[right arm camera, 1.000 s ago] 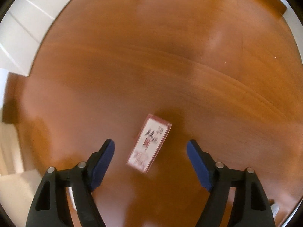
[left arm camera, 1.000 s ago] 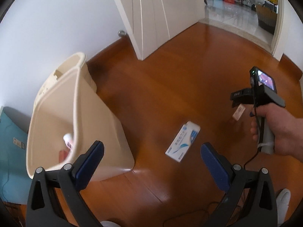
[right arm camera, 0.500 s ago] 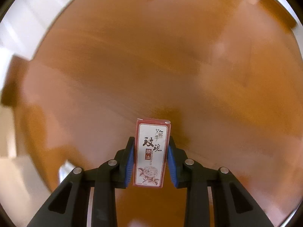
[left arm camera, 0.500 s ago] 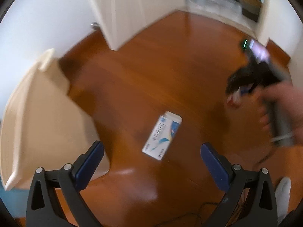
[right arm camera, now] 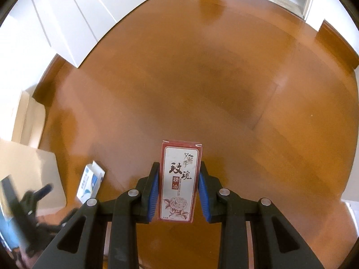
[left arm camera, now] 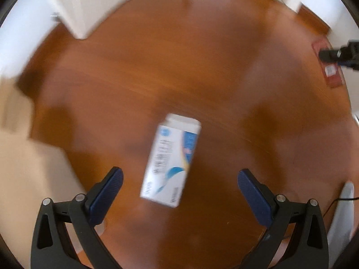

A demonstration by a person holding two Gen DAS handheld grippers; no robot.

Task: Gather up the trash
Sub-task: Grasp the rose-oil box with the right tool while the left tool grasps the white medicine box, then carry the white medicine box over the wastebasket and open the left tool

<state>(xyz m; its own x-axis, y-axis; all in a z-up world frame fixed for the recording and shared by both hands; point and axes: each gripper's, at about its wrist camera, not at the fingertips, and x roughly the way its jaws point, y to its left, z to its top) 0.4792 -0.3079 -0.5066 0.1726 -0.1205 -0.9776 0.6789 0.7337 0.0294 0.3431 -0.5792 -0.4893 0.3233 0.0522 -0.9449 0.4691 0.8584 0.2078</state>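
Since a moment ago the right tongs [right arm camera: 178,191] have closed on the red box [right arm camera: 179,179], which lay flat on the floor between their spread jaws then; now both blue pads press its long sides and it stands upright in the grip, clear of the wooden floor [right arm camera: 224,89], its rose label facing the wrist camera. Meanwhile the left tongs [left arm camera: 178,186] have come down over the white-and-blue box [left arm camera: 170,161], which looms larger in their view than before. Their jaws stand wide apart, released, with the box lying flat on the floor between them and touched by neither pad. Just left of that box stands the beige bin [left arm camera: 27,168], blurred in the left view. Farther off, at that view's right edge, the red box shows again in the other tongs. Beyond, white cupboard doors [right arm camera: 74,22] meet the floor.
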